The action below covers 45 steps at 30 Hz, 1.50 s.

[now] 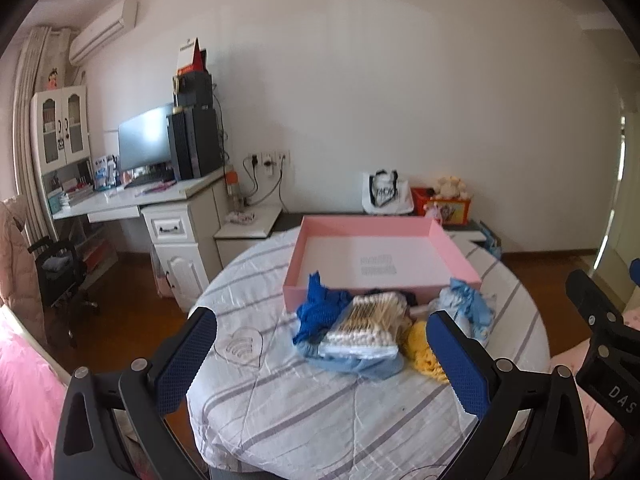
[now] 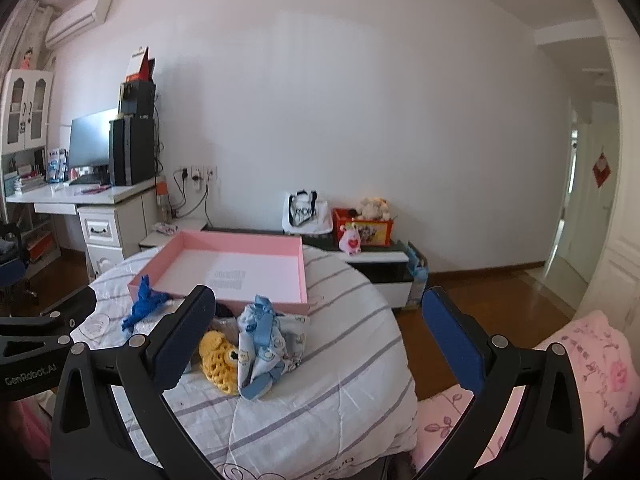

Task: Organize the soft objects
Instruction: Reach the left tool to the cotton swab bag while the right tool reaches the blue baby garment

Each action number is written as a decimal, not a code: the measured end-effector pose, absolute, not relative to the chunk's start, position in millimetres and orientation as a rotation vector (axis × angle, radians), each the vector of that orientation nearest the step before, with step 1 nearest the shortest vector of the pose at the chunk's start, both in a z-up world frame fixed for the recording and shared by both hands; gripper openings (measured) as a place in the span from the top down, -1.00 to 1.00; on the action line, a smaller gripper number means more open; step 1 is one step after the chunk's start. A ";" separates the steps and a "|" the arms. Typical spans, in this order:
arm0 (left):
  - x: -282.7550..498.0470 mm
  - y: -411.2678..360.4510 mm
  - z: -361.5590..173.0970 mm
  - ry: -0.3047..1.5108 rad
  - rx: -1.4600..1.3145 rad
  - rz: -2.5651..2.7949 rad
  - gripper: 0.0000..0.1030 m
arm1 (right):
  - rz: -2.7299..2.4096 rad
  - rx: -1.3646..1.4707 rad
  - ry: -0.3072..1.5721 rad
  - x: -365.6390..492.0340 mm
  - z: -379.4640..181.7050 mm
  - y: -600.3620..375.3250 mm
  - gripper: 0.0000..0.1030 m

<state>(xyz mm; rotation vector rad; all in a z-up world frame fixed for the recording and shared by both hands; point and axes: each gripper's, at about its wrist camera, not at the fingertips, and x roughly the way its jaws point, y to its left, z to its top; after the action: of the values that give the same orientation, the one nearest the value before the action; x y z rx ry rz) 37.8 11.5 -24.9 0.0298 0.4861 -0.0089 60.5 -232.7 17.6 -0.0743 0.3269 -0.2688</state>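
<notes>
A: Your left gripper [image 1: 320,356] hung above the near part of the round surface [image 1: 320,420], jaws wide, holding nothing. Your right gripper [image 2: 316,344] did the same further right, jaws wide and empty.

B: And the soft things?

A: All heaped against the near wall of the pink tray [image 1: 456,256], none inside it. A packet of cotton swabs [image 1: 370,330] lay on top of blue cloth [image 1: 316,312]; a yellow crocheted toy [image 2: 222,358] lay just beside a pale blue patterned cloth bundle [image 2: 266,344]. Something dark sat behind them against the tray; you couldn't tell what.

B: Why that layout?

A: My reading: the tray stood open and bare as the destination, and the heap sat right at its near wall so each carry would be short. You held both jaws wide because nothing had been chosen yet.

B: Room to work?

A: Good at the front: bare striped cover between the heap and the near edge. The heap touched the tray wall, so anything lifted would have to clear that lip. Your right gripper sat over the surface's right edge, with floor [image 2: 500,300] beyond and pink bedding [image 2: 580,360] near. The other gripper's body showed at the side of each view, so the two were close; crossing risked a bump.
</notes>
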 end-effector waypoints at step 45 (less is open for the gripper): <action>156.2 48.2 -106.2 0.697 -0.067 -0.110 -1.00 | -0.237 -0.001 0.724 210.8 -95.3 -252.7 -0.86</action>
<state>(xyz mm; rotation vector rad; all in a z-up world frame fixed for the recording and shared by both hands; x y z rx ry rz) 156.2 48.2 -106.2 -0.0670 0.6967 -0.1101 210.8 -252.7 -95.3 -0.0011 0.7241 -0.2369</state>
